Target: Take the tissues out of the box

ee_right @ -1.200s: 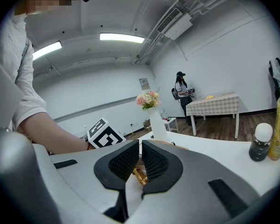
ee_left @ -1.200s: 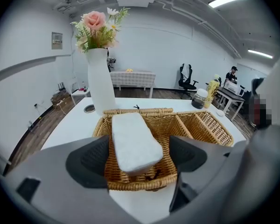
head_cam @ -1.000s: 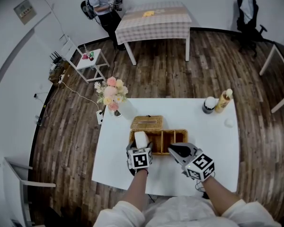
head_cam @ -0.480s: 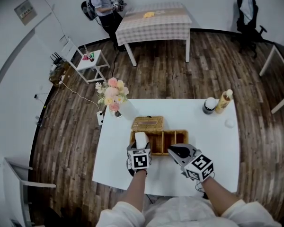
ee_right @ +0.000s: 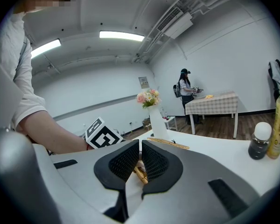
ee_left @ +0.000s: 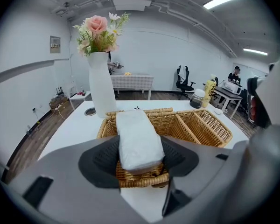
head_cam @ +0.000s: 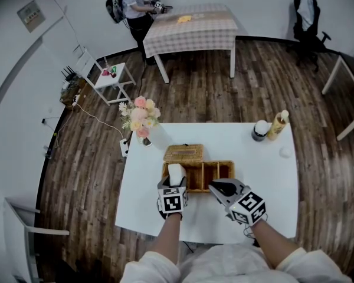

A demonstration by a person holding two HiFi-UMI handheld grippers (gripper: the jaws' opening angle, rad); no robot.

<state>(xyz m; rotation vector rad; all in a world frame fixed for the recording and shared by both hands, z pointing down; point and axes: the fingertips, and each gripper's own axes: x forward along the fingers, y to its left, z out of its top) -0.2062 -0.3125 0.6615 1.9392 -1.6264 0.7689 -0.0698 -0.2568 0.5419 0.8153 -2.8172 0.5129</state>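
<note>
A white tissue pack (ee_left: 137,141) stands in the left compartment of the wicker basket (ee_left: 203,127), also seen from the head view as the tissue pack (head_cam: 176,171) in the basket (head_cam: 225,164). My left gripper (ee_left: 139,157) reaches over the front rim. Its jaws have just been closing, with the pack between them and both pads against its sides. In the head view the left gripper (head_cam: 175,183) sits at the basket's near-left corner. My right gripper (ee_right: 140,161) is shut on the basket's front rim; the right gripper (head_cam: 216,187) lies at the middle of the near side.
A wicker lid (head_cam: 183,153) lies behind the basket. A white vase of flowers (head_cam: 143,121) stands at the table's back left, the vase (ee_left: 101,85) right behind the basket. A yellow bottle (head_cam: 279,125) and a dark jar (head_cam: 260,131) stand at the back right.
The left gripper's jaws have drawn in around the tissue pack. Both hands stay where they were. The person at the far table has shifted a little to the right.
</note>
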